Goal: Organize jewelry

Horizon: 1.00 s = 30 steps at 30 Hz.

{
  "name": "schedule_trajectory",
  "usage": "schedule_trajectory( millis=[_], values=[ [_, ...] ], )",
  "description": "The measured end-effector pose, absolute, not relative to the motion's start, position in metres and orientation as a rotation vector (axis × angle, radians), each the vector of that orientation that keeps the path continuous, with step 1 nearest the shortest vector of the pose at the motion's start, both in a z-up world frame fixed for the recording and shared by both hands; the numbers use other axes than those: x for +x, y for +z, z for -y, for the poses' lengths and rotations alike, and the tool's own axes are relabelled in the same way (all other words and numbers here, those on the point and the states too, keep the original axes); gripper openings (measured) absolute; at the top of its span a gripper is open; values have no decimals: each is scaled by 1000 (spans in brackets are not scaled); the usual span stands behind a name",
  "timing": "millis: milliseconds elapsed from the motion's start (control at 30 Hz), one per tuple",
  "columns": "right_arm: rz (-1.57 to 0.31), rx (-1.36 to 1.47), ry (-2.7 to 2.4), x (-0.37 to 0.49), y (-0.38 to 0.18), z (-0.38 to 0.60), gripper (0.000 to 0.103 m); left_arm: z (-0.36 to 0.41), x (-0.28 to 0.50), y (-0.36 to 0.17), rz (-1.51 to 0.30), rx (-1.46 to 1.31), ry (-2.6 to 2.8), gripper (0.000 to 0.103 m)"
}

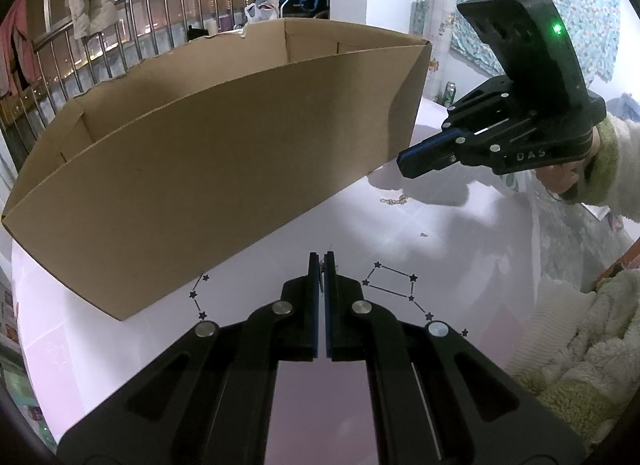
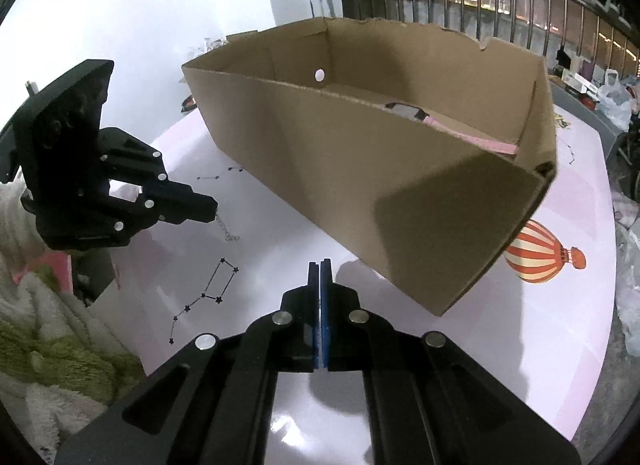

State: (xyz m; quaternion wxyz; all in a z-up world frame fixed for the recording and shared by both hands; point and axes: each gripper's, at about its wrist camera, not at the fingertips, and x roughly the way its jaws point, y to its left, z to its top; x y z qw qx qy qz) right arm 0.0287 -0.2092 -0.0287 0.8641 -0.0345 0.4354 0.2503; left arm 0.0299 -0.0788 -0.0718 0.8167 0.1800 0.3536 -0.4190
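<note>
Here, a thin chain [image 2: 228,231] is pinched by the left claw [image 2: 212,207], the right claw [image 2: 320,265] pressed together empty; carrying toward the box [image 2: 320,153] at twelve o'clock is called for.

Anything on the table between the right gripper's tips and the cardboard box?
Nothing: in the right wrist view, only bare pink tabletop separates the right gripper from the cardboard box.

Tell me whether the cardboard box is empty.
Not empty. The cardboard box is open-topped, and the right wrist view shows a pink-strapped watch lying on its floor. The rest of the floor is hidden.
</note>
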Motion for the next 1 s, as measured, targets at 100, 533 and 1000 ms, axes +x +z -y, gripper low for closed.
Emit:
schedule_trajectory(
  millis=[100,533,1000],
  values=[
    [-938,-114,515,31,-32,203,1,79,29,-72,-751,387,-892,1],
    [-1027,-62,464,26,-48,206,14,76,32,-74,-766,375,-887,1],
    [-949,-166,444,37,-52,176,14,77,37,-78,-783,373,-877,1]
  ],
)
